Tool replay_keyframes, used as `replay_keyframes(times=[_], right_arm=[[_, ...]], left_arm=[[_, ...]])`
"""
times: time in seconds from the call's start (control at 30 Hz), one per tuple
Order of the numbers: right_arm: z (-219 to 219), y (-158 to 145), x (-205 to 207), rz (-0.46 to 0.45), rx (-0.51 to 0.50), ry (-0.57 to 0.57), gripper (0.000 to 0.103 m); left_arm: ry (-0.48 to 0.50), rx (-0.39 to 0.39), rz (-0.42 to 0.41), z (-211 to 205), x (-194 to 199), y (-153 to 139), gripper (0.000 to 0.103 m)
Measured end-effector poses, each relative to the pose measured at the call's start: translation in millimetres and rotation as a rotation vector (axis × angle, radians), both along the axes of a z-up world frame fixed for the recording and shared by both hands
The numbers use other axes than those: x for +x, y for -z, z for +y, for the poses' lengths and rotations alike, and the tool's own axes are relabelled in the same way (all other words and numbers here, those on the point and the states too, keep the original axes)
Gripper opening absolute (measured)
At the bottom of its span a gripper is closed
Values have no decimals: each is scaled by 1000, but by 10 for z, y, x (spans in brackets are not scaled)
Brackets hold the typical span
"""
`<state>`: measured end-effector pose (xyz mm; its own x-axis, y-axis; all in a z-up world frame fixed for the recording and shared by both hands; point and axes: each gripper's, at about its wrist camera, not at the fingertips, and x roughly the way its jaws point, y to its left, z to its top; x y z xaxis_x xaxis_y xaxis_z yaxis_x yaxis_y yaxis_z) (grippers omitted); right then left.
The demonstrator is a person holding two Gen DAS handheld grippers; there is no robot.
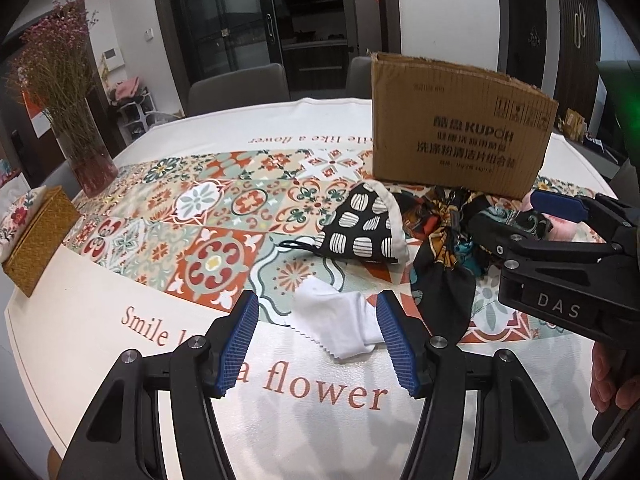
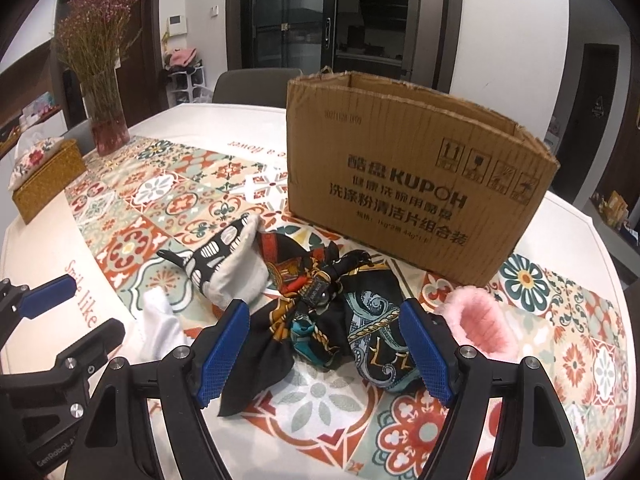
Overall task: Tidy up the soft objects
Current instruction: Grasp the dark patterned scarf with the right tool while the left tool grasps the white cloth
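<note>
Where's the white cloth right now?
In the left wrist view, the white cloth lies on the tablecloth between the open left gripper fingers, in front of the spotted pouch.

I am working in a home dining room. Before me a tabletop (image 1: 100,344) wears a cloth (image 2: 132,216) printed with bright tiles and the words "Smile like a flower". A glass vase (image 1: 90,156) of dried pink flowers (image 1: 56,52) stands near a woven tissue box (image 1: 38,232) with an embroidered cover. Grey upholstered chairs (image 1: 240,86) are pushed in at the far side. Behind them, dark glass sliding doors (image 2: 296,12) show what appears to be a kitchen. A white rack (image 2: 186,86) with a pink item on top stands by the wall, beside a wall switch panel (image 2: 177,25).
</note>
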<state>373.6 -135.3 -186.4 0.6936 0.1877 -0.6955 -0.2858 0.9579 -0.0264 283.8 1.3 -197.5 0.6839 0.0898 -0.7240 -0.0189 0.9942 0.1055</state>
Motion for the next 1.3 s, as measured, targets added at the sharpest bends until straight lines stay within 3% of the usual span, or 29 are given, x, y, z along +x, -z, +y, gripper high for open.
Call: replay_keyframes(times=[0.87, 1.03, 1.2, 1.27, 1.3], right_arm=[[86, 528, 388, 105, -2, -2, 78], [113, 576, 396, 105, -15, 5, 78], [118, 584, 375, 90, -29, 8, 77], [118, 583, 367, 88, -32, 10, 71], [116, 581, 361, 89, -34, 11, 64]], left_arm=[[19, 7, 79, -61, 307, 461, 60], [21, 7, 92, -49, 336, 511, 50], [23, -12, 113, -26, 366, 567, 34], [28, -24, 116, -25, 373, 570, 27], [30, -25, 117, -29, 378, 572, 22]])
